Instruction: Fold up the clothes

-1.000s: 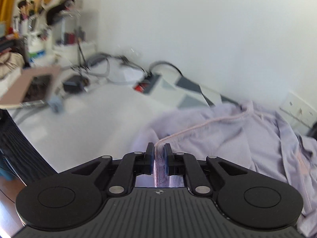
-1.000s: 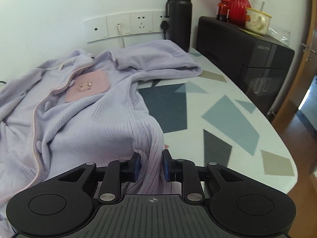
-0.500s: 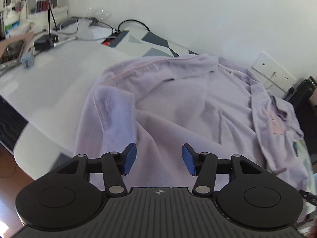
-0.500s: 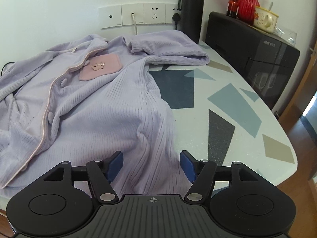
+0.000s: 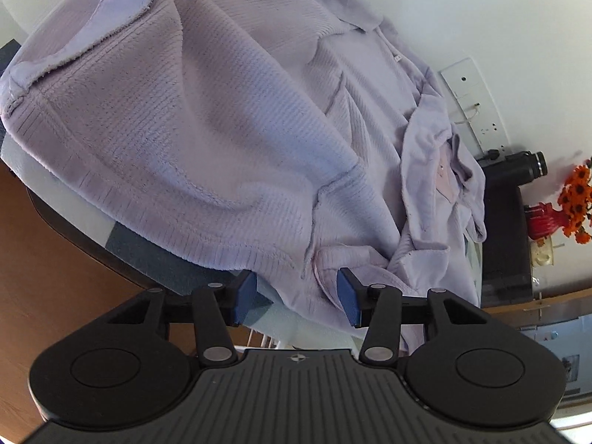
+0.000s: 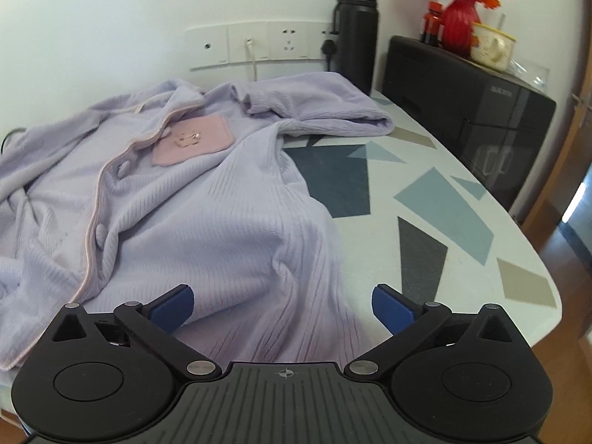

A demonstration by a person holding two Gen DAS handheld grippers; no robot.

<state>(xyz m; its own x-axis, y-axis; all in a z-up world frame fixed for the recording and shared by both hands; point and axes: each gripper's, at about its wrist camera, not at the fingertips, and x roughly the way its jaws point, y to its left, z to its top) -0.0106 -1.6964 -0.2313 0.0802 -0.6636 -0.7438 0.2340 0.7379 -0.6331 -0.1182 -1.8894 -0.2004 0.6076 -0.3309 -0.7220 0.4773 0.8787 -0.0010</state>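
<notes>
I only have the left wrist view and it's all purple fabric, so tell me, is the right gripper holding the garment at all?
Observer: No. The right gripper is wide open; its jaws have just been opening, and the lilac pajama top lies loose between the pads, not pressed.
Operator: Which way up is the top lying?
Observer: Front up. The right view shows the pink chest pocket and the pink-trimmed button placket.
Operator: Is there bare table to fold on?
Observer: Yes, the patterned tabletop is uncovered to the right of the garment.
Operator: Anything near the sleeve?
Observer: A black flask stands just behind the bunched sleeve, by the wall.
</notes>
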